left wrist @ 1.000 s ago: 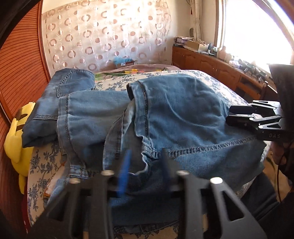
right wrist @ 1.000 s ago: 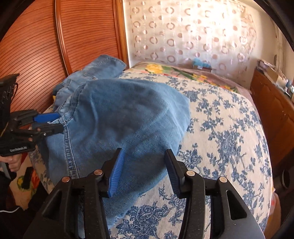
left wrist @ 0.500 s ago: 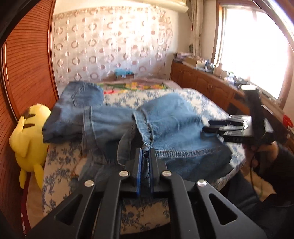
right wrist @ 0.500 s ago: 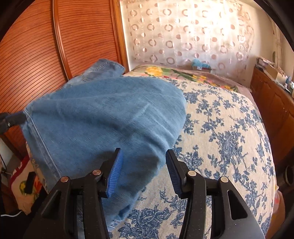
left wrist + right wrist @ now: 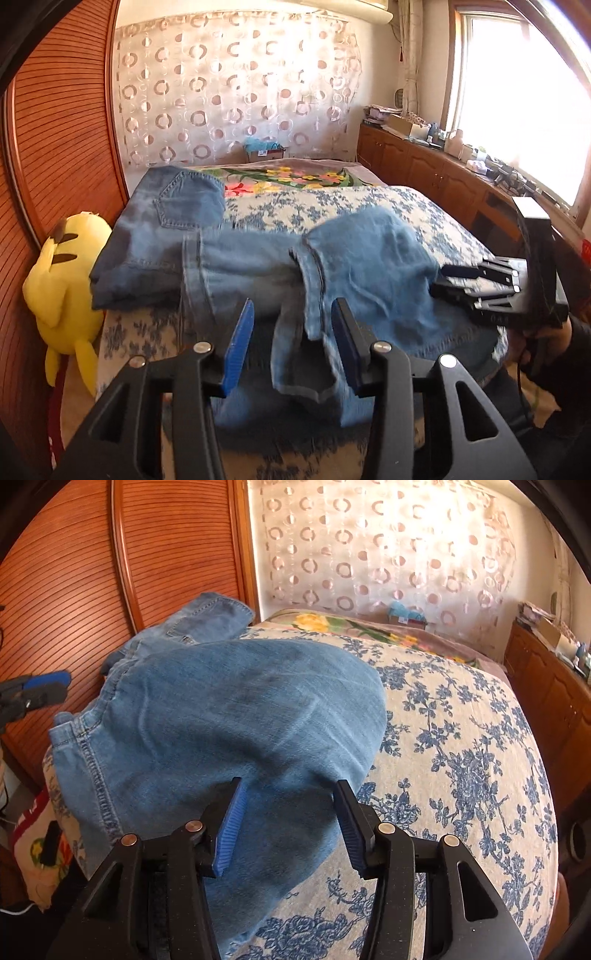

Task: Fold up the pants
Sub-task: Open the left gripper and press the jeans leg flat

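A pair of blue jeans [image 5: 369,273] lies crumpled across the near end of the bed [image 5: 332,206], its cuffs hanging over the edge; it also shows in the right wrist view [image 5: 236,731]. My left gripper [image 5: 291,347] is open, with a drooping fold of denim between its blue pads, apart from both. My right gripper [image 5: 288,823] is open just above the jeans near the bed edge; it appears at the right of the left wrist view [image 5: 476,280]. The left gripper shows at the left of the right wrist view [image 5: 37,690].
A second folded pair of jeans [image 5: 162,236] lies at the bed's far left beside a yellow plush toy [image 5: 62,295]. A wooden slatted wall [image 5: 110,572] runs along the left. Wooden cabinets [image 5: 424,170] stand under the window.
My left gripper shut on the jeans' waistband half a second ago and has now opened, and the denim has dropped back. The right gripper stayed open and barely moved.
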`<act>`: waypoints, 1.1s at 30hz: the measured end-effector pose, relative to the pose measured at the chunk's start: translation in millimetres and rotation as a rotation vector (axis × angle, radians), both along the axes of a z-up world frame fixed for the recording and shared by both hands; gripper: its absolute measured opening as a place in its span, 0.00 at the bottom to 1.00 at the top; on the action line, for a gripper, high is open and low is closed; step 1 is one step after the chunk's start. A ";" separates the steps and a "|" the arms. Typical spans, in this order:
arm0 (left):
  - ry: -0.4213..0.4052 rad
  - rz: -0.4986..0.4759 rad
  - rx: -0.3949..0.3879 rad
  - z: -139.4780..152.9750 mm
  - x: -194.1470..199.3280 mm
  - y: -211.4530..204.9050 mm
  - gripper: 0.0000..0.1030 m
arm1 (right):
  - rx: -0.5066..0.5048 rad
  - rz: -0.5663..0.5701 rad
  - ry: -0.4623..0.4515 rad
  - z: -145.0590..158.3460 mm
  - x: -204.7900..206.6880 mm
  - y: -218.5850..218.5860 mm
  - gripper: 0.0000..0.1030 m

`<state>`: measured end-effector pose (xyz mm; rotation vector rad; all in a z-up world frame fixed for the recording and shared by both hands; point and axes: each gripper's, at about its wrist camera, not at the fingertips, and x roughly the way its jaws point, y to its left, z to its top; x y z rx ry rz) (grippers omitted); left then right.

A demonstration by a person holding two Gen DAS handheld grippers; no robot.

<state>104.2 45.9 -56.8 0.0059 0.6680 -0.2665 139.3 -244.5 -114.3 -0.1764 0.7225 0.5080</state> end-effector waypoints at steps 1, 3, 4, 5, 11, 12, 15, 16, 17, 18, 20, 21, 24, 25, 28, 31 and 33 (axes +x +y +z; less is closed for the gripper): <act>0.003 -0.006 -0.003 1.1 7.4 -0.4 0.42 | 0.005 -0.002 -0.002 0.4 1.0 -1.3 0.48; 0.010 -0.014 0.005 4.3 23.7 -3.9 0.42 | 0.010 -0.010 -0.014 2.8 3.7 -4.5 0.48; 0.013 -0.017 0.012 5.5 30.5 -4.9 0.42 | 0.013 -0.012 -0.021 4.6 5.1 -6.2 0.48; 0.018 -0.029 0.007 6.7 38.6 -6.0 0.42 | 0.015 -0.017 -0.030 6.2 6.7 -7.9 0.48; 0.042 -0.064 0.055 7.3 78.4 -24.1 0.42 | -0.002 -0.044 -0.062 7.0 22.7 -16.8 0.49; 0.051 -0.063 0.063 6.5 84.3 -26.1 0.42 | -0.007 -0.046 -0.057 4.8 25.5 -17.9 0.49; 0.099 -0.060 0.059 -3.0 105.9 -28.1 0.42 | -0.012 -0.050 -0.046 -1.5 31.5 -20.3 0.49; 0.117 -0.050 0.065 -7.0 112.7 -27.2 0.42 | -0.008 -0.050 -0.030 -3.8 33.7 -21.0 0.49; 0.139 -0.038 0.074 -12.7 120.8 -26.7 0.42 | 0.007 -0.048 -0.011 -5.1 35.7 -22.7 0.49; 0.157 -0.037 0.074 -16.7 125.2 -26.9 0.42 | 0.023 -0.050 0.001 -5.9 37.1 -24.8 0.49; 0.196 -0.040 0.062 -24.5 134.0 -26.4 0.42 | 0.033 -0.052 0.020 -9.1 38.3 -26.6 0.49; 0.214 -0.039 0.061 -28.3 136.4 -27.2 0.42 | 0.033 -0.054 0.031 -11.6 38.4 -27.5 0.49; 0.227 -0.060 0.077 -33.6 131.2 -34.0 0.42 | 0.032 -0.053 0.015 -11.3 34.3 -28.4 0.49; 0.230 -0.070 0.081 -34.5 127.9 -37.4 0.42 | 0.029 -0.054 0.012 -11.4 33.5 -27.8 0.49; 0.238 -0.101 0.104 -36.5 118.4 -49.2 0.42 | 0.032 -0.053 0.018 -12.9 33.8 -27.0 0.49; 0.242 -0.095 0.134 -41.2 114.5 -57.4 0.42 | 0.051 -0.055 0.030 -14.1 36.1 -28.3 0.49; 0.254 -0.086 0.143 -45.8 112.5 -60.7 0.42 | 0.061 -0.057 0.036 -14.8 36.8 -29.4 0.49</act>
